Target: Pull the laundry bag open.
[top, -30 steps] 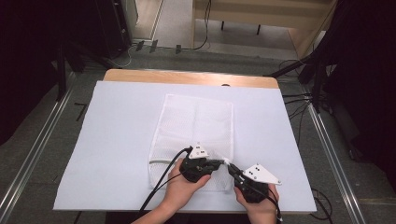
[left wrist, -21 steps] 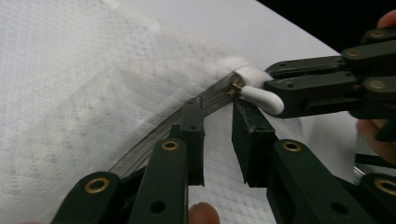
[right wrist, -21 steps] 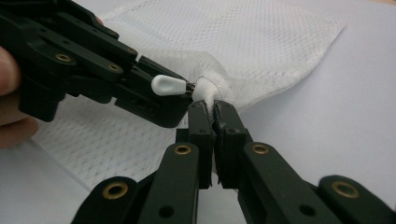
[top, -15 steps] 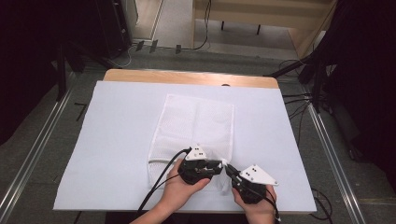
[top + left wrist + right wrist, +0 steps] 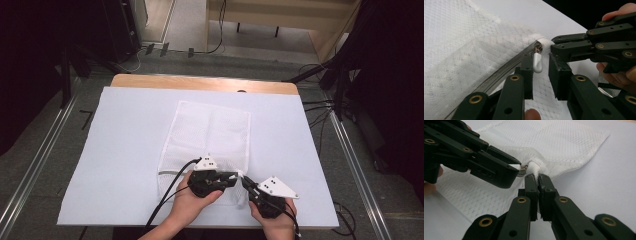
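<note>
Mesh bag (image 5: 210, 135) flat mid-table, zip (image 5: 499, 72) shut. Left gripper (image 5: 540, 72) just closing, pull tab (image 5: 537, 62) between jaws, unpinched. Right gripper (image 5: 539, 182) clamped on bag's near right corner (image 5: 535, 168). Unzipping not begun.

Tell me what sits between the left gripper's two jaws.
In the left gripper view, the white zipper pull of the mesh bag hangs between the left gripper's jaws, which have just been closing; a gap remains on each side.
</note>
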Demonstrator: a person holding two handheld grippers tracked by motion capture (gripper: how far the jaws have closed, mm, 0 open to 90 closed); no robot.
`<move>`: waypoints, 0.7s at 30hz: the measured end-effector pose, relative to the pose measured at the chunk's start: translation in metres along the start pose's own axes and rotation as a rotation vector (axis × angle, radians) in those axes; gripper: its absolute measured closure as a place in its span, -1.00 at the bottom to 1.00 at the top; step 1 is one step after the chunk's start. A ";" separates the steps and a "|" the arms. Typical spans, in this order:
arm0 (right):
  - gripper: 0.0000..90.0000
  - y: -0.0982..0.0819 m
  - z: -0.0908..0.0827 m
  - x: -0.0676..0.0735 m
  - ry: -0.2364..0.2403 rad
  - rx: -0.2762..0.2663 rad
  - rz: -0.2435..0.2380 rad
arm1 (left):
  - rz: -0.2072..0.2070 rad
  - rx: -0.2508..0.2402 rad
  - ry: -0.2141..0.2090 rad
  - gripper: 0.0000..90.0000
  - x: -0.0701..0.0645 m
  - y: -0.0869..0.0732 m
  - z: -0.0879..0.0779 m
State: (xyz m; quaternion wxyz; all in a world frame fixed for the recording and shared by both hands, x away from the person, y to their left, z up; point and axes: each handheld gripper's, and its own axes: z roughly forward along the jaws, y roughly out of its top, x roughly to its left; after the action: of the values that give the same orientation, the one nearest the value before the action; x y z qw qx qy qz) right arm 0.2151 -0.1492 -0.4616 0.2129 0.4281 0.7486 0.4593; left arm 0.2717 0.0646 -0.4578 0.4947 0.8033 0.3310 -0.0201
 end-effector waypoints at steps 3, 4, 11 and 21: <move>0.96 -0.001 0.000 -0.001 0.028 -0.010 0.006 | -0.010 0.006 -0.001 0.73 0.001 0.000 0.001; 0.96 -0.001 0.001 -0.002 0.043 -0.013 0.008 | -0.014 0.006 0.000 0.75 0.002 0.000 0.001; 0.95 -0.001 0.002 0.001 0.024 0.017 0.026 | -0.016 0.034 0.001 0.86 0.004 0.000 0.002; 0.93 -0.002 0.003 0.001 0.008 0.041 0.043 | -0.015 0.044 0.008 0.88 0.004 -0.002 0.002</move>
State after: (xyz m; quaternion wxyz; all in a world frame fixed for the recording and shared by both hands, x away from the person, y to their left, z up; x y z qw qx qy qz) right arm 0.2160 -0.1467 -0.4648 0.1911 0.4465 0.7495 0.4499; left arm 0.2744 0.0656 -0.4619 0.4754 0.8115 0.3387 -0.0278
